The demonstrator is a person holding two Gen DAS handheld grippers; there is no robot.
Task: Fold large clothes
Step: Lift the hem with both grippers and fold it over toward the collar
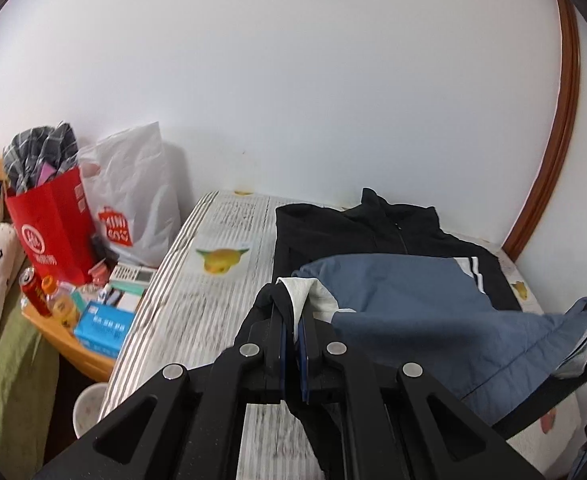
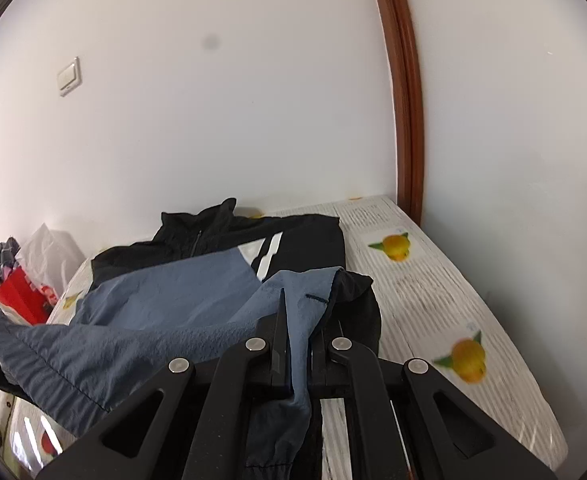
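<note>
Jacket (image 1: pixel 377 236) on the surface (image 1: pixel 197 304), collar toward wall. Left gripper (image 1: pixel 293 320) and right gripper (image 2: pixel 297 320) jaws each pinch hem corners, lifted; fold likely runs forward toward collar.

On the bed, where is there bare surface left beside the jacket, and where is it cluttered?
Free: the striped sheet between the jacket and the bed's left edge, and the strip between the jacket and the right-hand wall. Crowded: the wooden side table, packed with the red bag, white bag, can and boxes.
</note>
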